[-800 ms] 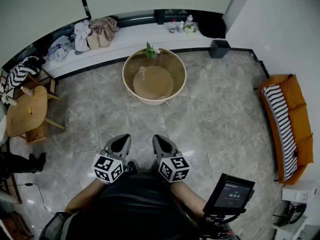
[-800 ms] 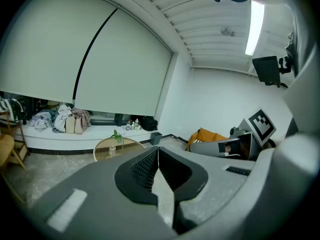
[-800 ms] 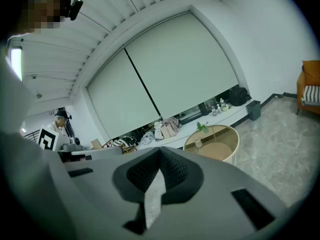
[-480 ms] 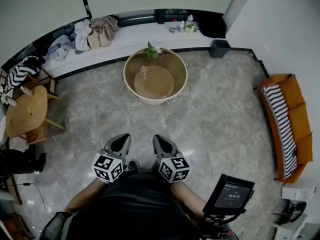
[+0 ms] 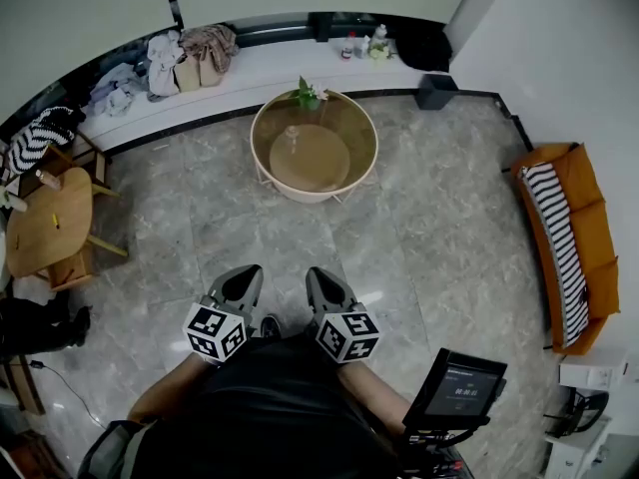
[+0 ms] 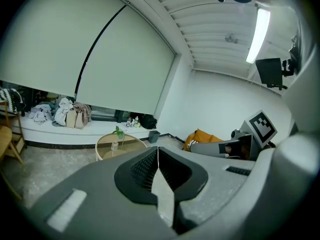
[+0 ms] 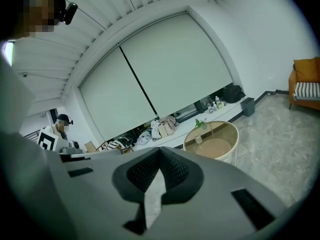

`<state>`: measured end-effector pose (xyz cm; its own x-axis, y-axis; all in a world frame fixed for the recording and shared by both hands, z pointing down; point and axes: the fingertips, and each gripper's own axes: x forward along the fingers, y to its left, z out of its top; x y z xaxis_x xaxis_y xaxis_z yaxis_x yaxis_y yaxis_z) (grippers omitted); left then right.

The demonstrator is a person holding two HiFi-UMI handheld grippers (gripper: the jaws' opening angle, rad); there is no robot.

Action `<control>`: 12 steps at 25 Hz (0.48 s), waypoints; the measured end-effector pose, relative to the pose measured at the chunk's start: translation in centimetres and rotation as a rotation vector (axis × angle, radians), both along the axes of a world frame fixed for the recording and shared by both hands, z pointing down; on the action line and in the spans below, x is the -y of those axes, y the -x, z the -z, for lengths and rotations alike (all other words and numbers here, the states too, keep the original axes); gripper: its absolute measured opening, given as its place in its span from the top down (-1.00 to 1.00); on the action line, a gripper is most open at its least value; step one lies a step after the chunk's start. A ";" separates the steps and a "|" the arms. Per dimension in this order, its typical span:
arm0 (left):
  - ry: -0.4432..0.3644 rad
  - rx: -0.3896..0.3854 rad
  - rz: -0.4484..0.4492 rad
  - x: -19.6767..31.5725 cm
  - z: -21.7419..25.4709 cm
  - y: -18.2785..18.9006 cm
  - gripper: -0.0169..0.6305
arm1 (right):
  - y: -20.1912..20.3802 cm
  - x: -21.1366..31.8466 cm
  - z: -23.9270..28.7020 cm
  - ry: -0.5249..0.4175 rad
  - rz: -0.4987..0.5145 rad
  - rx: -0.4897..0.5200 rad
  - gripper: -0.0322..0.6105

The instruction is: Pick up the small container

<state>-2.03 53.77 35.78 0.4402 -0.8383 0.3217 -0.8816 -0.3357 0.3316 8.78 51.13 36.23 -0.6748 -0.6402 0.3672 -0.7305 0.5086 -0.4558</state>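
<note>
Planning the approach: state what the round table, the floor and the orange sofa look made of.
Round table: clear glass top, since the tan lower shelf shows through; pale rim, perhaps painted metal. Floor: grey veined stone or stone-look tile, polished, with joint lines and glare. Orange sofa: matte fabric, probably.

A round table (image 5: 300,195) and an orange sofa (image 5: 587,239) stand on grey marble floor (image 5: 439,238).

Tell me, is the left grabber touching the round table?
Apart. The head view shows the left gripper held close to the person's body, with a wide stretch of floor between it and the round table.
</note>
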 end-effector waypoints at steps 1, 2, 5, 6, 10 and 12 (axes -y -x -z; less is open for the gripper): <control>0.004 -0.008 -0.002 0.0 -0.2 0.4 0.94 | 0.4 -0.2 -0.1 0.002 -0.002 -0.004 0.91; 0.010 -0.016 -0.003 0.0 -0.4 0.7 0.94 | 0.6 -0.3 -0.3 0.006 -0.005 -0.007 0.91; 0.031 -0.035 -0.004 0.4 -1.2 1.2 0.94 | 0.7 0.0 -1.1 0.027 -0.019 -0.017 0.91; 0.041 -0.041 -0.005 0.7 -1.6 1.2 0.94 | 0.7 0.2 -1.4 0.036 -0.022 -0.021 0.91; 0.088 -0.054 -0.011 3.0 -3.5 1.1 0.94 | 1.2 2.4 -3.4 0.078 -0.016 -0.018 0.91; 0.099 -0.049 -0.004 4.8 -4.1 1.4 0.94 | 1.5 4.4 -4.2 0.093 -0.010 -0.010 0.91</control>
